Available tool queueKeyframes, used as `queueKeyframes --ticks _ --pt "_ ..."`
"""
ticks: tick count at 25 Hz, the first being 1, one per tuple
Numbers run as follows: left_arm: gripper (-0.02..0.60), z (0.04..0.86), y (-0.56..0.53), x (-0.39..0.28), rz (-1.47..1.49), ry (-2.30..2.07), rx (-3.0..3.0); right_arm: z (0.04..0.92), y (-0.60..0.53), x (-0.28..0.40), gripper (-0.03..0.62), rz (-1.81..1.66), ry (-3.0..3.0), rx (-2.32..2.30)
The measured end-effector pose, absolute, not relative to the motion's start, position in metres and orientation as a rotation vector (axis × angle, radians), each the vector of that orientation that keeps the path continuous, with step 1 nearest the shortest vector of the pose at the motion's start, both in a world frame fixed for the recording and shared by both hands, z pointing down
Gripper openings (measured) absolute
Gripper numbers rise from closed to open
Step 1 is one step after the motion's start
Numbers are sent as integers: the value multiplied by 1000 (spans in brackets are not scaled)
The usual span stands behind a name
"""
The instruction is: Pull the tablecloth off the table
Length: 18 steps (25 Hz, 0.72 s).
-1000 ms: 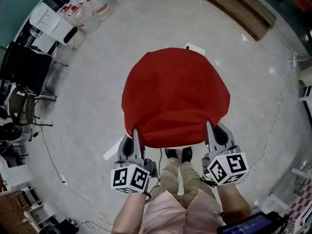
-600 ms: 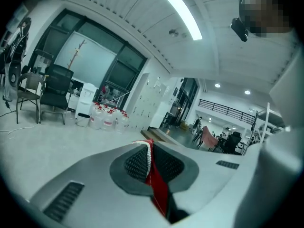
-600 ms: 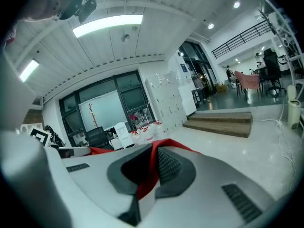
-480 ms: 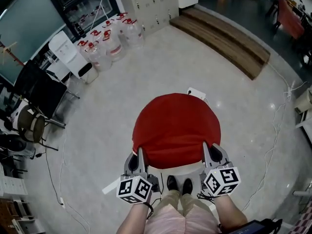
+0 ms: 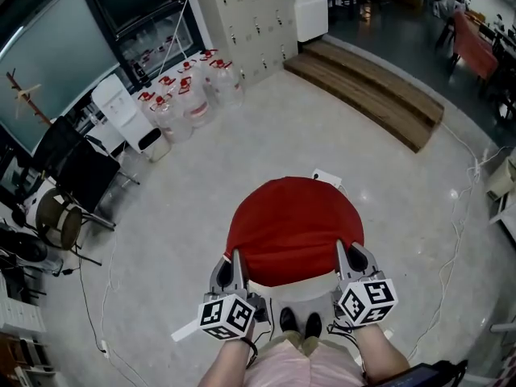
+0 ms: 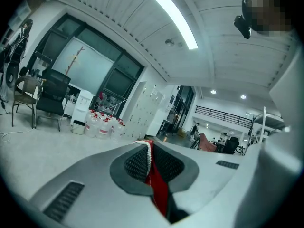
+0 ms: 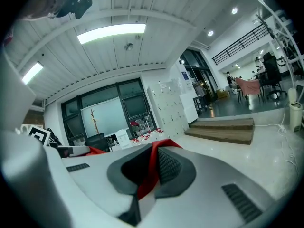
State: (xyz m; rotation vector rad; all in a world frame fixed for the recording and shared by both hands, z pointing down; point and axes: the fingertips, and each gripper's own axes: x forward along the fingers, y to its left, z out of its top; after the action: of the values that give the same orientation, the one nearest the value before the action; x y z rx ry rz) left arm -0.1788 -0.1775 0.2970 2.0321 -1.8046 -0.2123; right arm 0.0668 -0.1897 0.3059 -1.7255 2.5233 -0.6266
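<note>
The red tablecloth (image 5: 294, 226) drapes over a round table, and a strip of the pale table top (image 5: 292, 292) shows under its near edge. My left gripper (image 5: 236, 260) is shut on the cloth's near left hem, and my right gripper (image 5: 342, 253) is shut on the near right hem. In the left gripper view a fold of red tablecloth (image 6: 157, 186) is pinched between the dark pads of the left gripper (image 6: 148, 148). The right gripper view shows the same: red tablecloth (image 7: 148, 175) squeezed in the right gripper (image 7: 159, 147). Both grippers point almost level.
The person's shoes (image 5: 298, 322) stand just behind the table. Water bottles (image 5: 189, 91) and a white dispenser (image 5: 121, 107) stand far left, with black chairs (image 5: 76, 168) nearer. A wooden step (image 5: 367, 87) lies far right. Cables (image 5: 89, 297) trail on the floor.
Both grippers have lifted the cloth's near edge upward together, and more of the pale table top shows beneath it. The head view has tilted up to show more of the room.
</note>
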Motion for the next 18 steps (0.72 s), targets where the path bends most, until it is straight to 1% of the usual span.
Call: queueKeyframes --ticks 18 --pt "32 247 -160 -170 -299 -1854 2086 261 -172 76 26 -496 2521 -1670"
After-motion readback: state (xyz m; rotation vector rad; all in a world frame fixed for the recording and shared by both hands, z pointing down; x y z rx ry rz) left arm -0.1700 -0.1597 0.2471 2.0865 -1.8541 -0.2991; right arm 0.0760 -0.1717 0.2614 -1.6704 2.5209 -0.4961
